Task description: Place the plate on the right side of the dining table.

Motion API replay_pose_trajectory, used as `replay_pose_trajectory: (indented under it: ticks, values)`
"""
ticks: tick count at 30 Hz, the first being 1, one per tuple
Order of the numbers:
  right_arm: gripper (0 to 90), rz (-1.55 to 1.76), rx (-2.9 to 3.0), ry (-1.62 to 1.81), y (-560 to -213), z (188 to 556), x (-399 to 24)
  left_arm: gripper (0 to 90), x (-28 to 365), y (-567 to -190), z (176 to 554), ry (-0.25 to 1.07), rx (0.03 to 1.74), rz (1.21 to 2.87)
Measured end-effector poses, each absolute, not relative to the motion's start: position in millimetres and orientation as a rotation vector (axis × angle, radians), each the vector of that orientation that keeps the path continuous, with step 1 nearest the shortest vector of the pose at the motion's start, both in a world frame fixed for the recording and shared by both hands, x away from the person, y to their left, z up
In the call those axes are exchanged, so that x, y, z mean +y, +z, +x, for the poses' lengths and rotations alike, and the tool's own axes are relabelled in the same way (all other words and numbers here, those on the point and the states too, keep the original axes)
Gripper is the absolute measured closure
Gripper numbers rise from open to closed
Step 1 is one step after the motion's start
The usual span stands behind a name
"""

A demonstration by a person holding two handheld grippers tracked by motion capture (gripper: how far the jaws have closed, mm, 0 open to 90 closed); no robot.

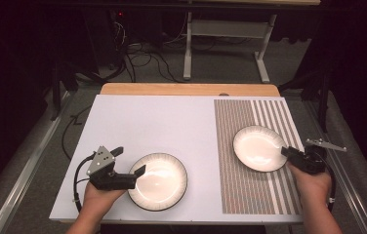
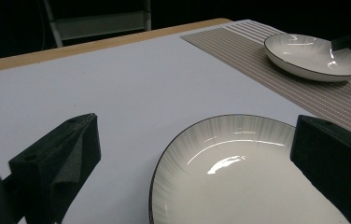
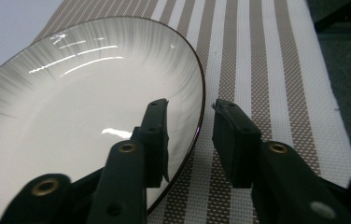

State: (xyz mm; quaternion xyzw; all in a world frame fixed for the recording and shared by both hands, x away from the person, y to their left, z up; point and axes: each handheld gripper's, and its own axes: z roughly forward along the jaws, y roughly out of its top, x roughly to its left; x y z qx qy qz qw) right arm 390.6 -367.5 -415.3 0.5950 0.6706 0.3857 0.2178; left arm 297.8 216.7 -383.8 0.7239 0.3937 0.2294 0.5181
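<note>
Two white plates with dark rims lie on the table. The near-left plate (image 1: 158, 181) (image 2: 239, 168) sits on the white board. My left gripper (image 1: 130, 160) (image 2: 194, 126) stands open at its left rim, one jaw over the plate, the other over the board. The right plate (image 1: 259, 147) (image 3: 71, 93) (image 2: 313, 56) rests on a striped placemat (image 1: 250, 190) (image 3: 267, 56). My right gripper (image 1: 285, 151) (image 3: 190, 109) straddles its right rim, one jaw over the plate's inside, one outside. A gap shows between the pads and the rim, so this gripper is open.
The white board (image 1: 162, 122) covers the table's left and middle, with a wooden edge (image 1: 191, 89) behind it. Cables and a metal stand (image 1: 225, 48) lie on the floor beyond. The table's sides drop to grey carpet.
</note>
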Motion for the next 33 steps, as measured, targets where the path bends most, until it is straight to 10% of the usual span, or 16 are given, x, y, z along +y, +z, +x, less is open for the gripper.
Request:
replay_pose_trajectory:
  ticks: [12, 33]
  values:
    - [17.5, 1.287, 1.870, 1.210, -383, 365, -335, 2.4, 223, -379, 300, 0.578, 0.960, 1.704]
    - [0.6, 0.868, 2.085, 1.381, -369, 309, -223, 0.5, 222, -374, 284, 0.604, 0.910, 1.701]
